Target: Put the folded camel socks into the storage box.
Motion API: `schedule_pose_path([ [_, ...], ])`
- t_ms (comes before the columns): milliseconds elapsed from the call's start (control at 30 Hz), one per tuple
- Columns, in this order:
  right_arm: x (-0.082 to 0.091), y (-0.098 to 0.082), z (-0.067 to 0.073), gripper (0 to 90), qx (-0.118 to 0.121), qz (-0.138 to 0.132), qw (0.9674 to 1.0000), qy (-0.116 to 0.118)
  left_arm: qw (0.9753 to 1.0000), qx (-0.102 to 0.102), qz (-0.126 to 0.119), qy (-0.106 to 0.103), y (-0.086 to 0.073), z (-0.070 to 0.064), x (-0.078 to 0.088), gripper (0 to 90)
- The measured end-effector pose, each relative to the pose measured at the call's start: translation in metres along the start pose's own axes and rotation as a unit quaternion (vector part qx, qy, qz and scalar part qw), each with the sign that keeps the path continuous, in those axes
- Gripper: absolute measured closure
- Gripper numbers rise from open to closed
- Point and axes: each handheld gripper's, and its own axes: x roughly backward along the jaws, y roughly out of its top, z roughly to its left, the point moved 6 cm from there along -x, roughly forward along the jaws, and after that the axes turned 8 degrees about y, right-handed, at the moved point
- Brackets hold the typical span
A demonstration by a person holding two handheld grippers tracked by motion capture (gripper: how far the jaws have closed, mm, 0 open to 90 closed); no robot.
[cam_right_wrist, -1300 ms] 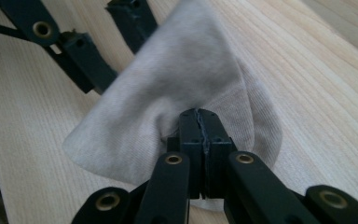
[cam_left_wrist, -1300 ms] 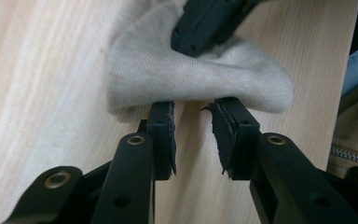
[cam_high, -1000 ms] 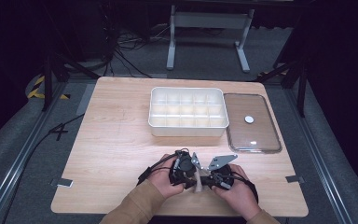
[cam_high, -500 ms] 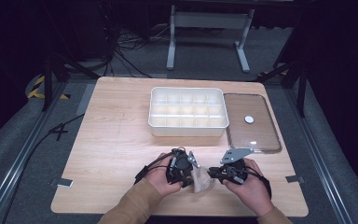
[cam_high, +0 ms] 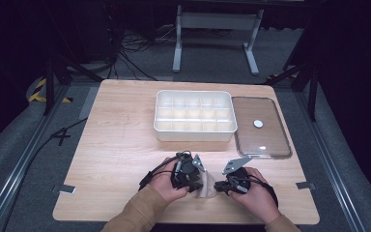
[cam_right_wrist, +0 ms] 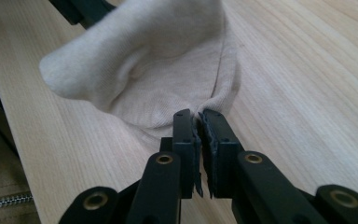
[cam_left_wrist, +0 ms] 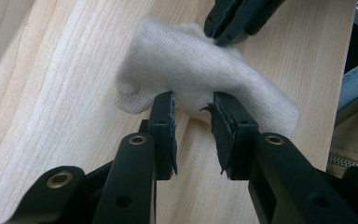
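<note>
Cream knit sock (cam_left_wrist: pixel 200 79): lies bunched on the wooden table (cam_high: pixel 121 150) near its front edge, between the two grippers – in the high view a pale lump (cam_high: pixel 206 187) just in front of the person's hands.
Left gripper (cam_left_wrist: pixel 193 109): its jaws stand apart, tips at the sock's near edge; they have just been closing a little, with a fold of the fabric at the gap, and whether the pads press on it cannot be told.
Right gripper (cam_right_wrist: pixel 198 122): jaws nearly together, clamped on a pinch of the sock's hem; that edge is gathered into the pads.
Sock's shape: one end rises off the wood in the right gripper view, the cuff opening faces that camera.
White divided box (cam_high: pixel 194 116): farther back on the table, well apart from the sock.
Clear lid (cam_high: pixel 261 128): flat just beside the box – on its right.
</note>
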Motion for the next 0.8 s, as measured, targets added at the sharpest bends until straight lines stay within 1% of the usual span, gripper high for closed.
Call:
schedule_pose_path([
  [67, -0.004, 0.001, 0.004, 84.1, 0.000, -0.003, 1.0000, 0.009, 1.0000, -0.001, 0.002, 0.004, 0.001, 0.000, 0.001, 70.2],
  [167, -0.006, 0.002, 0.007, 84.2, -0.002, -0.002, 0.9999, 0.013, 0.9999, -0.006, -0.001, 0.009, 0.001, 0.000, -0.001, 70.1],
  [200, -0.007, 0.002, 0.009, 84.1, -0.002, -0.002, 0.9999, 0.015, 0.9999, -0.003, 0.001, 0.010, 0.001, -0.001, -0.001, 70.1],
  [233, -0.008, 0.003, 0.010, 84.0, 0.000, -0.003, 0.9998, 0.018, 0.9999, -0.006, -0.001, 0.012, 0.002, 0.000, -0.002, 70.1],
  [300, -0.010, 0.003, 0.012, 84.1, 0.004, -0.005, 0.9998, 0.021, 0.9998, -0.012, 0.003, 0.015, 0.002, 0.000, -0.002, 70.1],
  [333, -0.010, 0.003, 0.012, 84.0, 0.003, -0.004, 0.9998, 0.020, 0.9998, -0.006, 0.004, 0.017, 0.002, -0.002, -0.003, 70.1],
  [400, -0.010, 0.003, 0.013, 83.9, 0.005, -0.003, 0.9998, 0.021, 0.9998, -0.010, 0.004, 0.017, 0.004, -0.001, -0.005, 70.2],
  [433, -0.010, 0.003, 0.013, 83.9, 0.004, -0.003, 0.9998, 0.021, 0.9999, 0.002, 0.003, 0.016, 0.004, -0.002, -0.006, 70.3],
  [467, -0.010, 0.003, 0.013, 83.8, 0.004, -0.003, 0.9998, 0.021, 0.9998, -0.002, 0.009, 0.015, 0.004, -0.002, -0.007, 70.5],
  [500, -0.011, 0.003, 0.013, 83.7, 0.004, -0.003, 0.9998, 0.021, 0.9998, 0.000, 0.005, 0.018, 0.005, -0.003, -0.009, 70.7],
  [567, -0.010, 0.003, 0.013, 83.4, 0.004, 0.000, 0.9998, 0.022, 0.9997, -0.001, 0.005, 0.022, 0.005, -0.004, -0.009, 70.8],
  [633, -0.010, 0.003, 0.013, 82.9, 0.005, 0.000, 0.9998, 0.021, 0.9997, 0.000, 0.005, 0.023, 0.005, -0.004, -0.009, 70.9],
  [700, -0.006, 0.003, 0.012, 82.1, 0.004, 0.001, 0.9997, 0.025, 0.9997, 0.000, 0.007, 0.025, 0.005, -0.003, -0.009, 71.0],
  [733, -0.003, 0.004, 0.011, 81.8, 0.004, -0.001, 0.9997, 0.022, 0.9997, 0.001, 0.007, 0.023, 0.005, -0.004, -0.009, 71.1],
  [767, 0.002, 0.005, 0.010, 81.6, 0.005, -0.006, 0.9997, 0.021, 0.9997, -0.001, 0.005, 0.026, 0.005, -0.003, -0.009, 71.0],
  [800, 0.009, 0.007, 0.009, 81.3, 0.004, -0.017, 0.9997, 0.017, 0.9997, 0.000, 0.005, 0.025, 0.005, -0.003, -0.009, 71.1],
])
